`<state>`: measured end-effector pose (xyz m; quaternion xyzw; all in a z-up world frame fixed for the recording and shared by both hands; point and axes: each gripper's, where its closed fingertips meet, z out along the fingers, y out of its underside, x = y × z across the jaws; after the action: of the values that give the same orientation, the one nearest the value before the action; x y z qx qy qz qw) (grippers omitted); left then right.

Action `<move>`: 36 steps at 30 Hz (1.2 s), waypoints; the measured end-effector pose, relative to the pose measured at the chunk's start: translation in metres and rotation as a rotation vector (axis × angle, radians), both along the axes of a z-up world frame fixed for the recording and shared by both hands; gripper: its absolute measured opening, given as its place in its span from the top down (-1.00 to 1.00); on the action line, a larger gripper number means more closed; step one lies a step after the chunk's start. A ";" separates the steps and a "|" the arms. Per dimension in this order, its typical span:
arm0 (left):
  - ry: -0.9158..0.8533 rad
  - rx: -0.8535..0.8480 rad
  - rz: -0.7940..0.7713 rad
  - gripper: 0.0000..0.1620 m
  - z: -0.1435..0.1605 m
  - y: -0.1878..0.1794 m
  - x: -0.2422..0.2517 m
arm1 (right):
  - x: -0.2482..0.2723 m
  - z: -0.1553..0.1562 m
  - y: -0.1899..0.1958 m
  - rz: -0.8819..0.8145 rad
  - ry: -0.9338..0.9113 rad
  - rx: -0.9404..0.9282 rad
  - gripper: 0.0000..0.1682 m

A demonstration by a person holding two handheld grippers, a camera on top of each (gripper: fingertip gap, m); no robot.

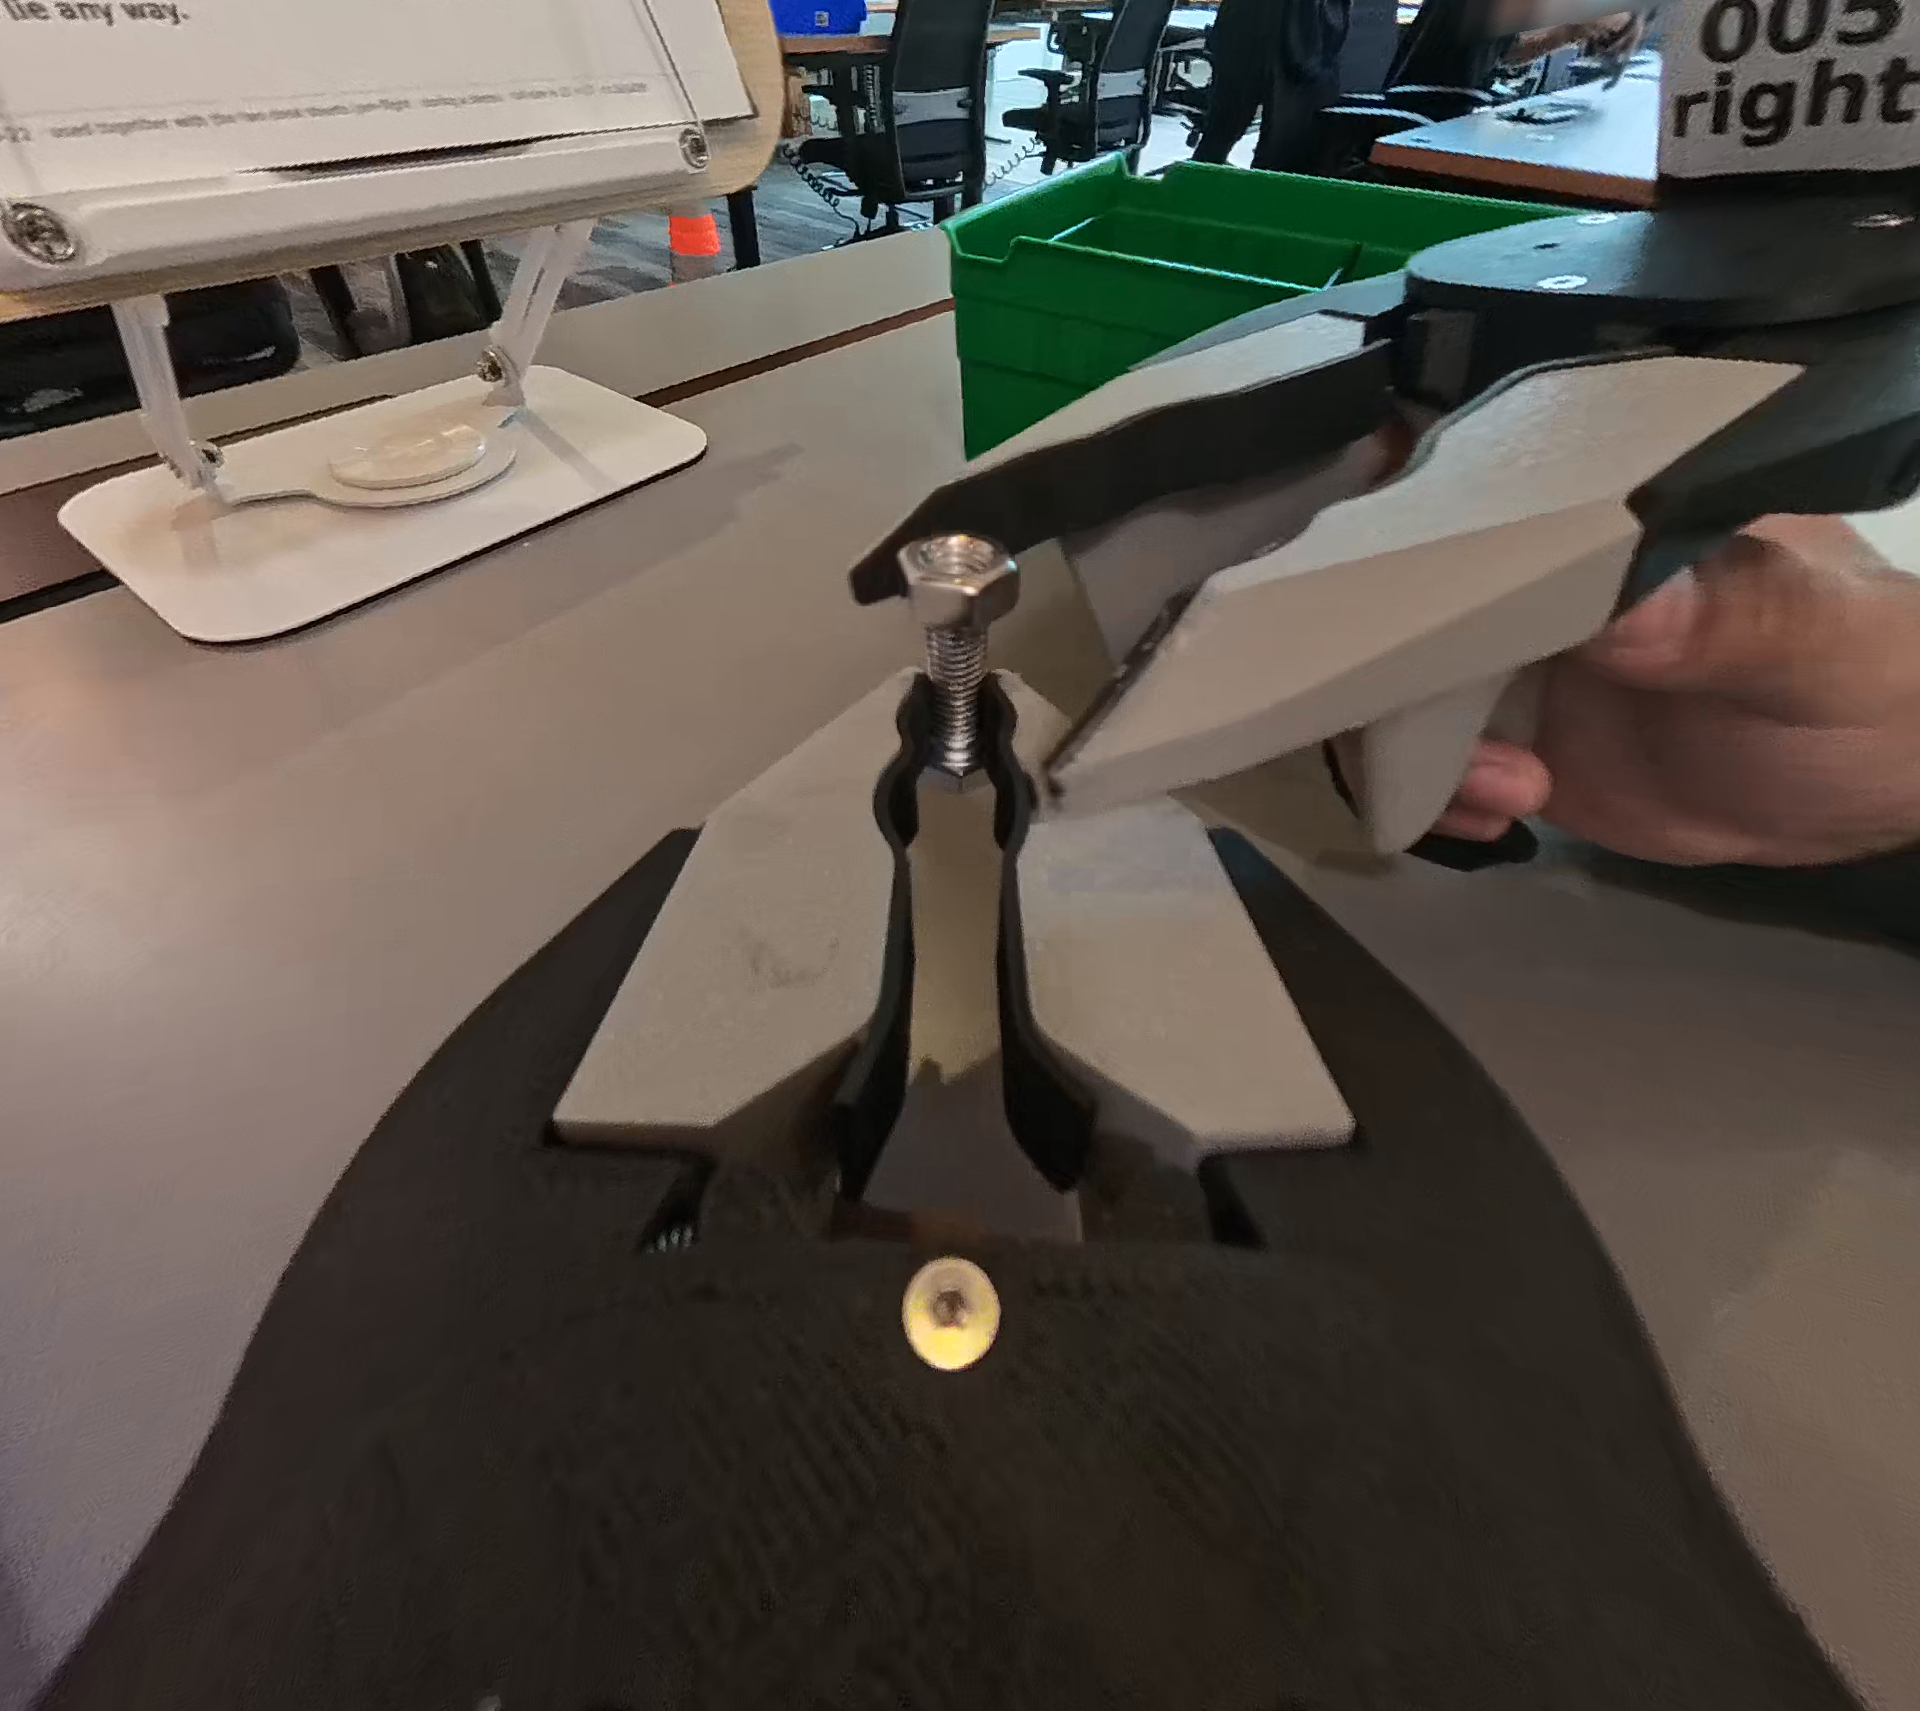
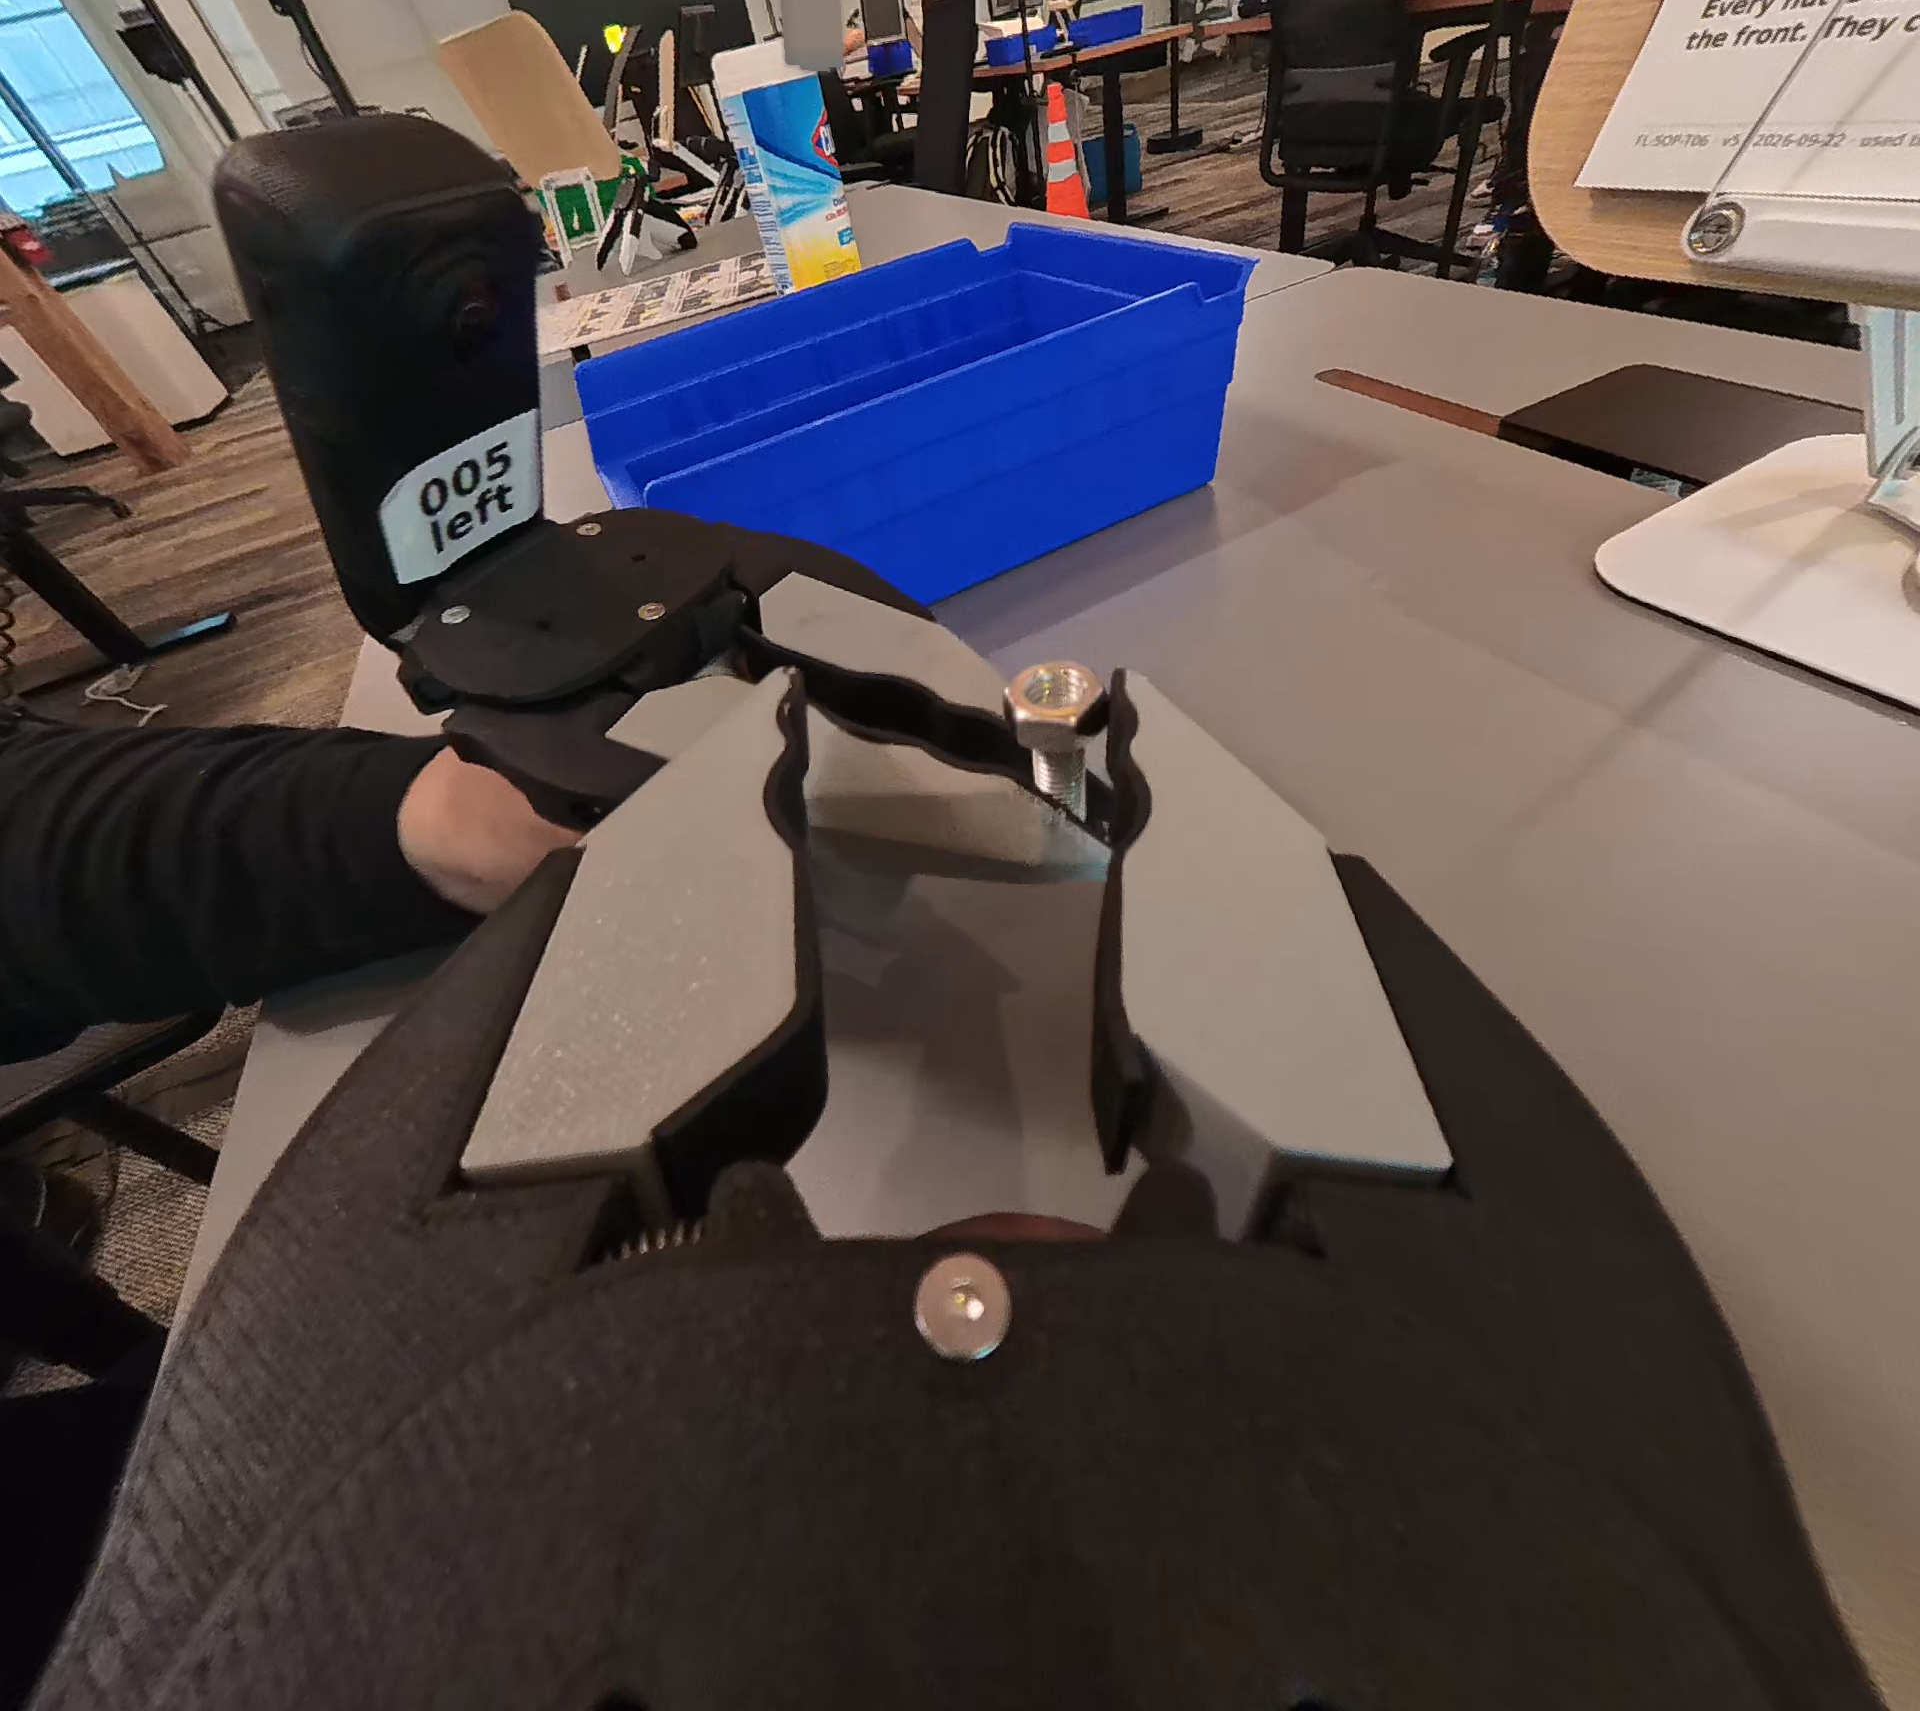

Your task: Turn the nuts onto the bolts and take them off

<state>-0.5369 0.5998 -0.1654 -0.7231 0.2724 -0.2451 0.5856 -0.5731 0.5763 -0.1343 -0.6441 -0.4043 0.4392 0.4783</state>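
A: Left wrist view shows the left tongs (image 1: 956,747) closed tightly on the silver steel bolt with a hexagonal head (image 1: 953,705). The bolt stands upright, head down between the black pads, and its thread points up.

B: And the silver hexagonal steel nut (image 1: 956,575)?

A: It sits at the very top of the thread. Most of the thread under it is bare. One finger of the right tongs (image 1: 992,674) lies just behind the nut, maybe touching it; the other finger is lower, beside the left tongs.

B: So the right tongs hold nothing?

A: Right wrist view shows the right tongs (image 2: 956,757) wide open, with the nut (image 2: 1058,707) close to one black pad only. They grip nothing.

B: How far is the task?

A: It is hard to say the direction. Either the nut is only started on the bolt, or it is almost off. In both cases some turns are left for this pair.

B: And the boxes?

A: The green plastic bin (image 1: 1122,311) and the blue plastic bin (image 2: 935,425) stand on the grey counter (image 1: 416,830). Their contents are not visible, so the number of finished pairs cannot be told.
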 end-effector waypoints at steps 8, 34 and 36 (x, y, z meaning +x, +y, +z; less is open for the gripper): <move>0.006 0.007 -0.064 0.92 0.000 -0.009 0.012 | -0.003 0.000 -0.003 0.026 0.013 -0.016 0.36; 0.022 -0.030 0.047 0.92 -0.005 0.003 -0.003 | 0.004 -0.007 0.012 -0.108 -0.040 0.043 0.58; 0.026 -0.030 0.038 0.91 -0.006 0.002 -0.001 | 0.003 -0.008 0.012 -0.106 -0.034 0.031 0.59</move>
<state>-0.5375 0.6014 -0.1711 -0.7399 0.2628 -0.2285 0.5755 -0.5706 0.5888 -0.1418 -0.6643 -0.3845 0.3961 0.5040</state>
